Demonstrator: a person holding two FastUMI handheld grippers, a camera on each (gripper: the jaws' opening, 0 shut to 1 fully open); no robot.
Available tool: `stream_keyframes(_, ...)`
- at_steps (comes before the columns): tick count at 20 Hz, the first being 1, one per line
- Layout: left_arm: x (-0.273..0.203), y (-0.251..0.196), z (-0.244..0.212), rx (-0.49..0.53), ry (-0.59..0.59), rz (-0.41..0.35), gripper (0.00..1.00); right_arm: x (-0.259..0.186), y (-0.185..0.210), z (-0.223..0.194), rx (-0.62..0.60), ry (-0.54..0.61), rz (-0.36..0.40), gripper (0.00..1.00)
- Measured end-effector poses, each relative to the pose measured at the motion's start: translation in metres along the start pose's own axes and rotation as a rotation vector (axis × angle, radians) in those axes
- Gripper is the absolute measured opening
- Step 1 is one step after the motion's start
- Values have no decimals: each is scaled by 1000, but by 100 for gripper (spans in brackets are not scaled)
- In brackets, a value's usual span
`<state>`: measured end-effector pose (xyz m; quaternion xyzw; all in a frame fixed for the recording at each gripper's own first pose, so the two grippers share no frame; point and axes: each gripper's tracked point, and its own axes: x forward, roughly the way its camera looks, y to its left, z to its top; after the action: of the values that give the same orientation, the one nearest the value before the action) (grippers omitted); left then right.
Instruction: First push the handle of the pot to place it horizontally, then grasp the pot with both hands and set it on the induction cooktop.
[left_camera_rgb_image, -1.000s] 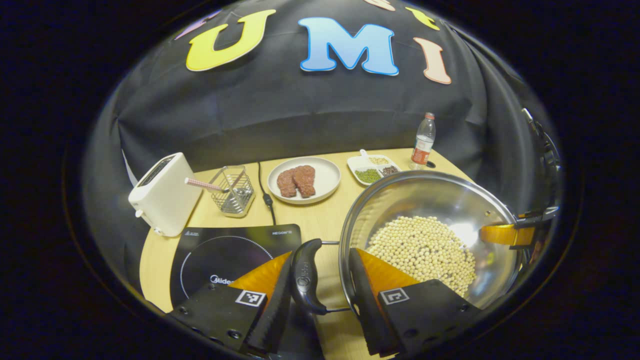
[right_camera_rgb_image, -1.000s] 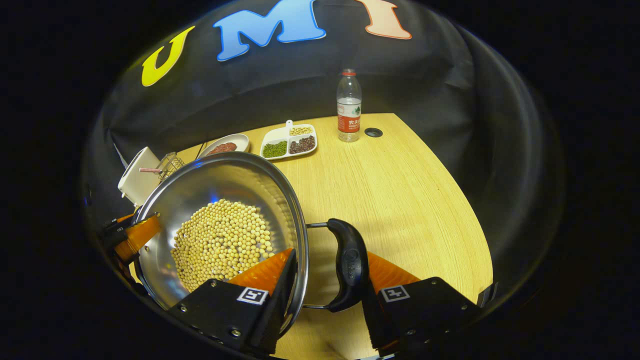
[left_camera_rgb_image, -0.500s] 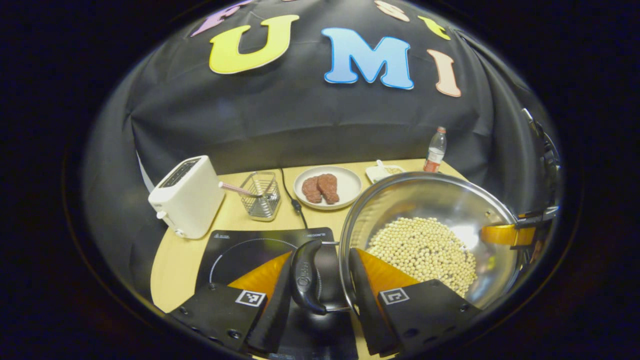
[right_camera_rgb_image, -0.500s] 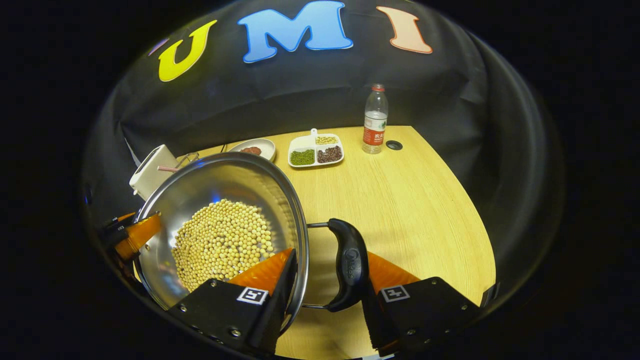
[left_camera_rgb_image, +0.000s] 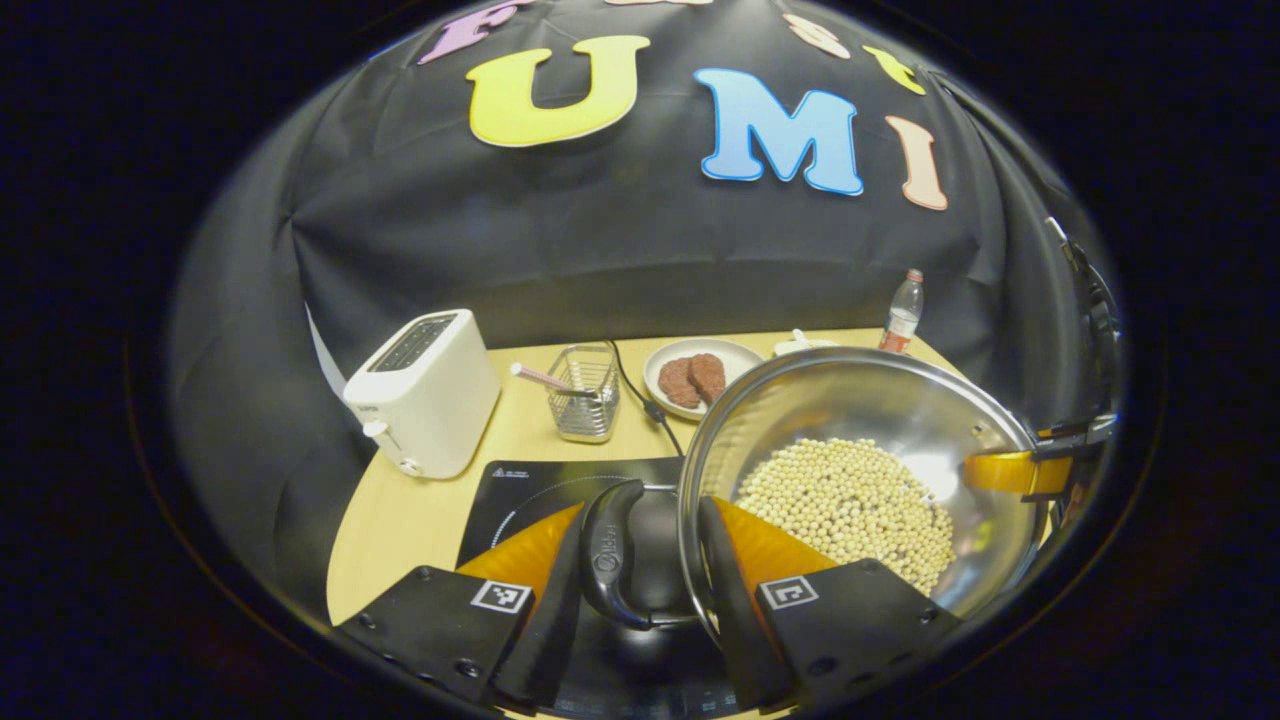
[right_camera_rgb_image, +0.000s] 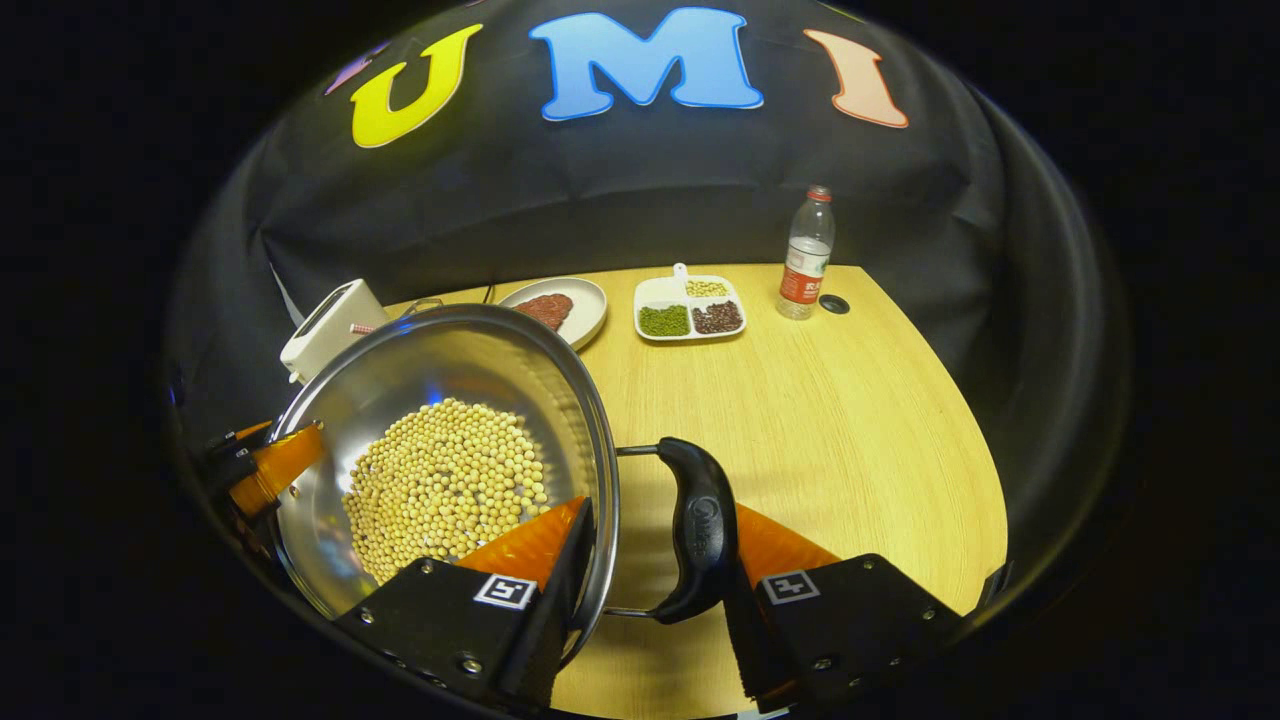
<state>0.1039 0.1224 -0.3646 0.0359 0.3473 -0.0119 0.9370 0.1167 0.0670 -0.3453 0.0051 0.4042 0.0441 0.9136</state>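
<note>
A steel pot (left_camera_rgb_image: 860, 400) holding soybeans (left_camera_rgb_image: 850, 500) hangs in the air between both grippers. My left gripper (left_camera_rgb_image: 640, 560) is shut on it: one finger sits outside the black left handle (left_camera_rgb_image: 608, 550), the other inside the rim. The black induction cooktop (left_camera_rgb_image: 530, 495) lies directly under that handle and reaches beneath the pot's left edge. My right gripper (right_camera_rgb_image: 650, 545) is shut the same way across the rim and the black right handle (right_camera_rgb_image: 700, 530). Each gripper also appears on the far rim in the other's view: the right gripper (left_camera_rgb_image: 1010, 470) and the left gripper (right_camera_rgb_image: 270, 465).
Behind the cooktop stand a white toaster (left_camera_rgb_image: 425, 390) and a wire basket (left_camera_rgb_image: 585, 390), beside a black cable (left_camera_rgb_image: 645, 395). Farther back are a plate of meat (left_camera_rgb_image: 700, 375), a divided dish of beans (right_camera_rgb_image: 690, 308) and a water bottle (right_camera_rgb_image: 805, 255). Bare wooden table (right_camera_rgb_image: 820, 420) spreads right.
Both grippers have carried the pot leftward over the table. The cooktop, formerly to the pot's left, now lies under the left handle. Both grips are unchanged.
</note>
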Motion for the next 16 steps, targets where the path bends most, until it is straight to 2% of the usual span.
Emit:
stream_keyframes(8, 4, 51, -5, -21, 3, 39, 69, 7, 40, 7, -34, 11, 33, 67)
stream_keyframes(9, 5, 56, -6, -23, 3, 43, 65, 9, 45, 8, -37, 15, 35, 67)
stream_keyframes(12, 10, 71, -8, -27, 10, 52, 65, 13, 57, 8, -44, 26, 42, 67)
stream_keyframes(13, 11, 76, -8, -30, 13, 55, 69, 15, 61, 8, -46, 28, 45, 67)
stream_keyframes(14, 11, 81, -10, -31, 15, 58, 65, 16, 65, 8, -49, 32, 47, 67)
stream_keyframes(16, 13, 90, -11, -34, 19, 65, 69, 23, 73, 9, -52, 37, 52, 67)
